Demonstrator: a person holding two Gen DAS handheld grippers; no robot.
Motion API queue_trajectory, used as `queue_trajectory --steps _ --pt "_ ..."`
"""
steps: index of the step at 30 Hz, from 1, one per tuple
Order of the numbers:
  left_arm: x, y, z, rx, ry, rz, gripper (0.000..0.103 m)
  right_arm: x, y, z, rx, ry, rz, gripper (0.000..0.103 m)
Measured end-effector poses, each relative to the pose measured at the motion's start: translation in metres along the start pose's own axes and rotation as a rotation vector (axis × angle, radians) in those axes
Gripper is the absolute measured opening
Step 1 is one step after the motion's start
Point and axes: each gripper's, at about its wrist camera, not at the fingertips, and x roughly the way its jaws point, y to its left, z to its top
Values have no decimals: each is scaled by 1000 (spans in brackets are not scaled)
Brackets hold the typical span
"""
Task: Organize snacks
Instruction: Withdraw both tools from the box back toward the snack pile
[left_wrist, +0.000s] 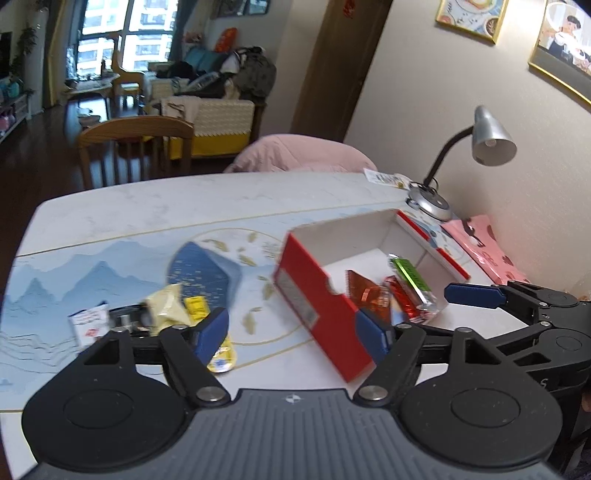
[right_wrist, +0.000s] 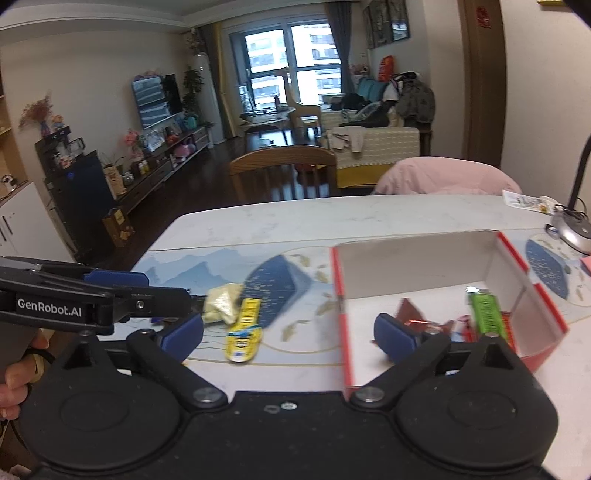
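Above the table (right_wrist: 258, 218), each gripper, left (left_wrist: 295, 332) and right (right_wrist: 291, 334), gapes empty beside the red box (left_wrist: 314, 295).

The box (right_wrist: 526, 273) is red outside and white within, holding a green packet (right_wrist: 487, 308) and red-orange wrappers (left_wrist: 369, 293). Toward the table's (left_wrist: 147, 206) left edge lie pale yellow and bright yellow packets (right_wrist: 245, 328) (blue mountain print beneath, marbled white beyond).

A white marble-look table (right_wrist: 295, 218) was covered by a blue mountain-print mat (left_wrist: 110, 269). On it were set an open red box (right_wrist: 443, 295), loose snack packets (right_wrist: 236, 314), a desk lamp (left_wrist: 436, 203) and a pink bag (left_wrist: 487, 251).
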Motion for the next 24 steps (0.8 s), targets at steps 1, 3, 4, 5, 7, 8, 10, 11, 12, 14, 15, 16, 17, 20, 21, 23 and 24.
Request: queue_trajectory --steps 1,3,4,5,7,8,10,11,12,14,15,16,17,20,21,23,24 --pt "-4 6 -3 -8 -7 5 80 3 5 0 -1 1 10 103" --pt "-9 19 -8 -28 -13 13 80 7 16 -3 2 6 25 103" --pt "-11 25 -12 -37 -13 15 81 10 20 -4 2 12 29 103" --pt "-13 31 -15 -45 -12 20 81 13 25 -7 0 20 33 103" --pt "-16 44 -24 -59 -2 32 81 20 33 -11 -3 39 37 103" --pt "-16 51 -29 -62 5 42 81 22 37 -15 -4 49 37 103" --pt "-17 64 -39 -71 25 65 81 29 43 -20 -4 70 38 103" --pt "-17 70 -44 -78 36 74 81 31 46 -23 -3 79 41 103" --pt "-17 76 -48 -81 44 83 81 34 49 -24 -3 86 44 103" --pt "-16 86 -58 -82 59 98 81 39 53 -27 -3 98 43 103" --pt "-15 90 -61 -81 67 100 81 43 55 -28 -4 107 44 103" --pt "-12 94 -65 -80 77 104 81 46 56 -29 -6 117 44 103" --pt "-9 97 -68 -82 91 112 81 49 56 -29 -7 128 44 103" --pt "4 106 -74 -123 132 119 81 63 57 -31 -19 158 46 103" --pt "8 109 -75 -136 136 125 81 69 57 -31 -23 167 44 103" --pt "16 115 -77 -161 142 156 81 81 56 -31 -24 185 44 102" --pt "21 117 -77 -177 147 169 81 88 55 -30 -22 193 42 102"
